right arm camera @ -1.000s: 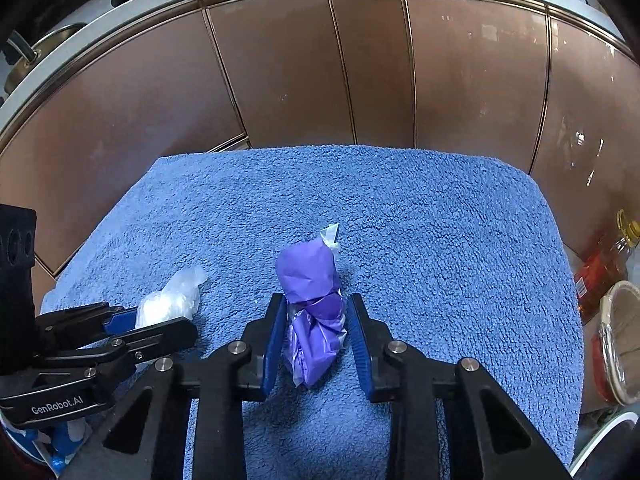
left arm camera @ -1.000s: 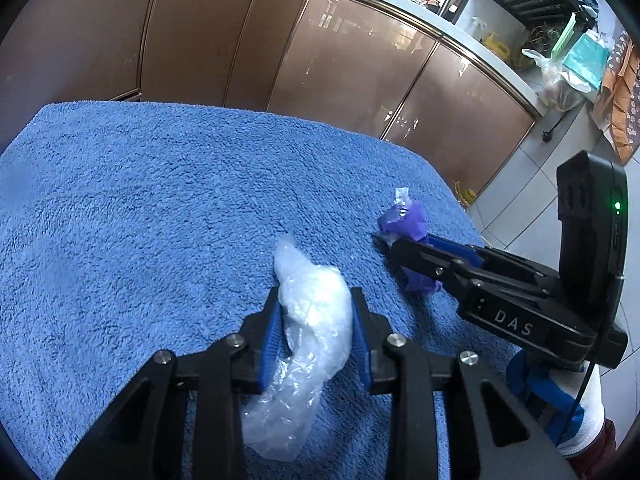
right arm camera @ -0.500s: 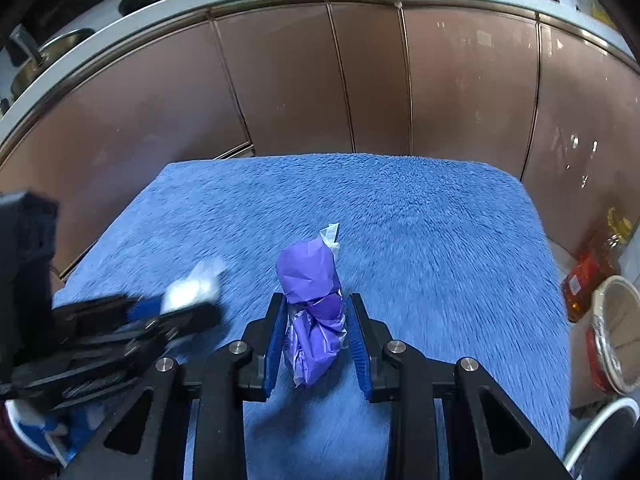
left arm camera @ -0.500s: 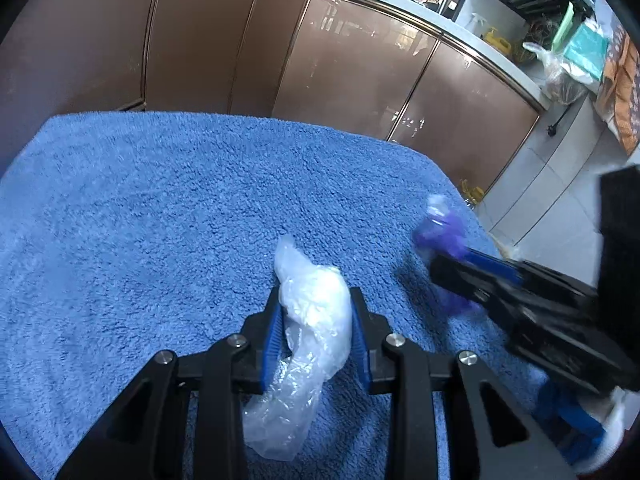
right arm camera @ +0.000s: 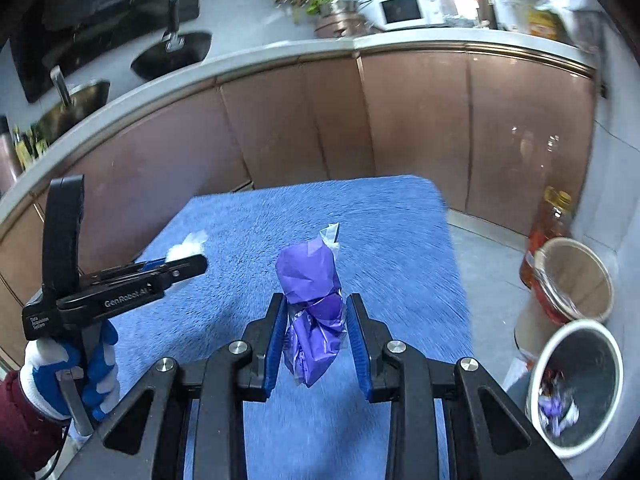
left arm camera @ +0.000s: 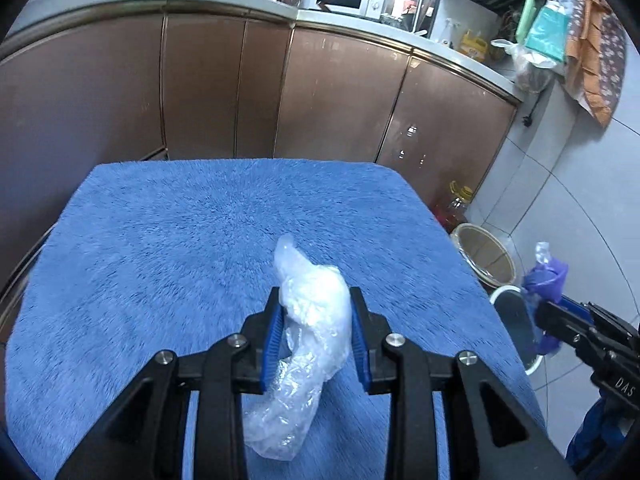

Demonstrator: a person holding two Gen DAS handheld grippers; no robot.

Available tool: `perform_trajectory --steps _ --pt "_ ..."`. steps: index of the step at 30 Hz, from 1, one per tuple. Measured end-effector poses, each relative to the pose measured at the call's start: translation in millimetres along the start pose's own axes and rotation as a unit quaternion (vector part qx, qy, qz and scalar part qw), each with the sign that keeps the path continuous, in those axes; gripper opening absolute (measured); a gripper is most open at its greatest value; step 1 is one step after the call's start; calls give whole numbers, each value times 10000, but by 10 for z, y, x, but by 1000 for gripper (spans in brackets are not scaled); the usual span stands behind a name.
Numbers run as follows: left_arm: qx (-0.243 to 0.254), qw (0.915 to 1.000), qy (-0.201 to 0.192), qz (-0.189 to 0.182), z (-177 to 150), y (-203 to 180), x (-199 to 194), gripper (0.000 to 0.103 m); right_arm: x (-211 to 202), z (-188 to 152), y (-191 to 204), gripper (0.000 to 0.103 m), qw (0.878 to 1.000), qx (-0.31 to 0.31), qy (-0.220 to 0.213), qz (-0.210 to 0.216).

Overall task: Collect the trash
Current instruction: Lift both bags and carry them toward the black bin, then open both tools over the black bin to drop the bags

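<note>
My left gripper is shut on a crumpled clear plastic bag and holds it above the blue towel-covered table. My right gripper is shut on a crumpled purple plastic bag and holds it above the table's right part. In the left wrist view the right gripper with the purple bag is past the table's right edge, over a white trash bin. The bin shows in the right wrist view at lower right, with some trash inside. The left gripper shows there at the left.
A beige bucket and an oil bottle stand on the tiled floor beside the bin. Brown cabinets with a countertop run behind the table. A gloved hand holds the left gripper.
Both grippers have lifted off the towel with their bags. The right gripper has swung right, past the table edge towards the bin. The views have tilted up.
</note>
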State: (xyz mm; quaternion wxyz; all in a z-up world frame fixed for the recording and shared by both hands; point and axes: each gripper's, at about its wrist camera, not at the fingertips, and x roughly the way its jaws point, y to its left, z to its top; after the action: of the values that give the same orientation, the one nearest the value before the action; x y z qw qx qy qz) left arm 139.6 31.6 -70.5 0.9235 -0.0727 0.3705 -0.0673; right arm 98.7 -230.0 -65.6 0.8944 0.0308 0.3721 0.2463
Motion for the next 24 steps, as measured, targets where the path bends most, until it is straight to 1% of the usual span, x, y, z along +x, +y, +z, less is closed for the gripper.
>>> perform_trajectory --steps 5,9,12,15,18,22,24 --pt "123 9999 -87 20 -62 -176 -289 29 -419 -152 -116 28 9993 225 -270 -131" --pt "237 9996 -152 -85 -103 -348 -486 29 -697 -221 -193 28 9978 321 -484 -323" --pt "385 9989 -169 -187 -105 -533 -531 29 -869 -273 -319 28 9959 455 -612 -481" --pt "568 9977 -141 -343 -73 -792 -503 29 -992 -337 -522 28 9931 667 -709 -660" --pt "819 9951 -70 -551 -33 -1136 -400 29 -1042 -412 -754 28 9888 891 -756 -929" --pt "1182 9891 91 -878 3 -1671 -173 29 -1079 -512 -1102 28 9811 1139 -771 -1361" --pt "1375 9850 183 -1025 42 -1962 -6 29 -1110 -580 -1313 28 9753 1313 -782 -1594"
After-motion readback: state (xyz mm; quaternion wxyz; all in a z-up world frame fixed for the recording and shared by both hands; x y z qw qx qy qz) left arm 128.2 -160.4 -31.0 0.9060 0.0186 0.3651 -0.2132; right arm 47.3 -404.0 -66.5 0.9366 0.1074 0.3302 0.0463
